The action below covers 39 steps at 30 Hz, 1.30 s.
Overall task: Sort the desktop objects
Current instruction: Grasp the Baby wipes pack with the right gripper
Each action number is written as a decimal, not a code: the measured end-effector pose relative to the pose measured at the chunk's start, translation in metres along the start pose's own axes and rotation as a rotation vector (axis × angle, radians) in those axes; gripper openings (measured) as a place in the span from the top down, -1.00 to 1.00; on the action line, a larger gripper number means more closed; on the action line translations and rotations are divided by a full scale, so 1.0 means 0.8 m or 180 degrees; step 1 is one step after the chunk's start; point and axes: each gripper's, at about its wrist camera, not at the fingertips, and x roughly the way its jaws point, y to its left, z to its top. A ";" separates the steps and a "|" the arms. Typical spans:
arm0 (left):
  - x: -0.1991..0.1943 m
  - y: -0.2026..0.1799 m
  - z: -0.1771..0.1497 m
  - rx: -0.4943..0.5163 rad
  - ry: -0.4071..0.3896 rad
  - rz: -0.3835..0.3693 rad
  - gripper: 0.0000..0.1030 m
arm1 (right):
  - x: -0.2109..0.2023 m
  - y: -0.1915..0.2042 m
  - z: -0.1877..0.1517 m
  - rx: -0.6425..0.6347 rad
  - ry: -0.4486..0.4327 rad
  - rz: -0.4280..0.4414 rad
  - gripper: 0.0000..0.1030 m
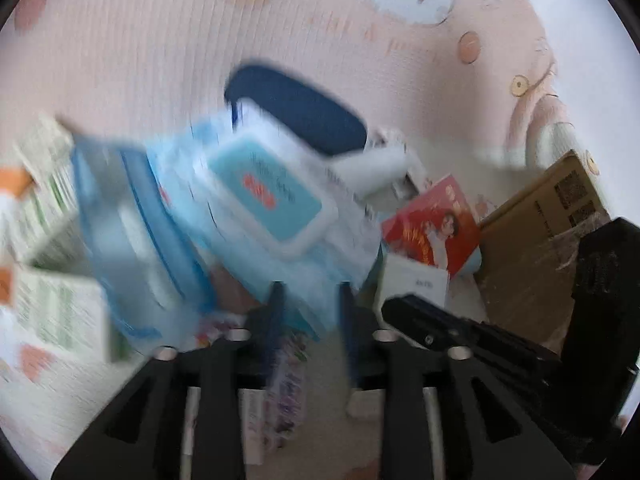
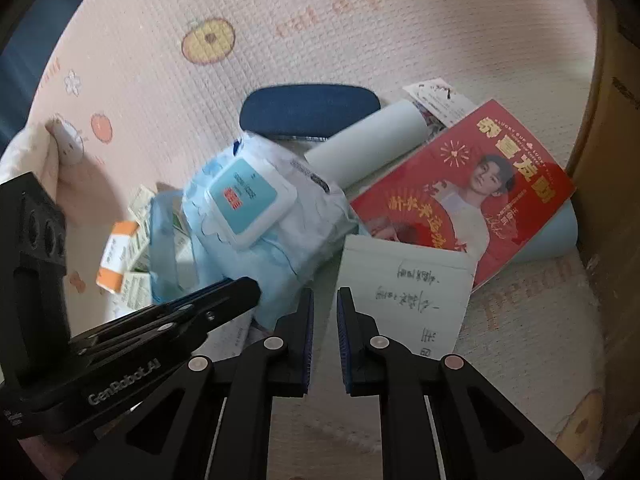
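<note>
Fingers of the right gripper (image 2: 324,304) stand nearly pressed together, a narrow slit between the blue pads, nothing between them; they hang over the pink patterned mat (image 2: 328,32) at the near edge of the pile. Left gripper (image 1: 310,300) — fingers spread, tips at the near edge of the wet-wipes pack (image 1: 264,200); the view is motion-blurred and I cannot tell whether the pads touch the pack. From the right wrist view the same pack, pale blue with a flip lid, lies tilted at the middle of the heap, the left gripper's black body reaching in from the lower left beside it. Behind the pack sits a dark blue case (image 2: 310,110), with a white roll (image 2: 366,140) lying slantwise just right of it. A red printed card (image 2: 472,184) leans on something light blue at the right, and a white handwritten note (image 2: 404,284) overlaps its lower edge, just ahead of the right fingertips. Left of the pack — a clear blue-rimmed container (image 1: 120,236) and several small green-and-white boxes with orange ends (image 2: 128,252), clustered together. A brown cardboard box (image 1: 548,216) stands at the far right edge in the left wrist view. All things rest on the mat, packed close, many touching.
</note>
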 end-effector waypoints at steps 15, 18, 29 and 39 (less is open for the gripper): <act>0.032 0.062 0.119 0.0387 -0.0042 0.0365 -0.15 | 0.036 -0.002 0.032 0.0322 0.0075 0.0234 0.16; 0.054 0.077 0.127 0.0336 0.0167 0.0212 -0.15 | 0.050 -0.002 0.039 0.0373 0.0139 0.0245 0.15; 0.052 0.076 0.106 0.0436 0.0482 -0.0036 -0.15 | 0.055 0.002 0.026 0.0612 0.0233 0.0387 0.07; 0.036 0.081 0.062 0.0332 0.0565 0.0162 -0.15 | 0.059 0.006 0.047 0.0495 0.0065 0.0250 0.03</act>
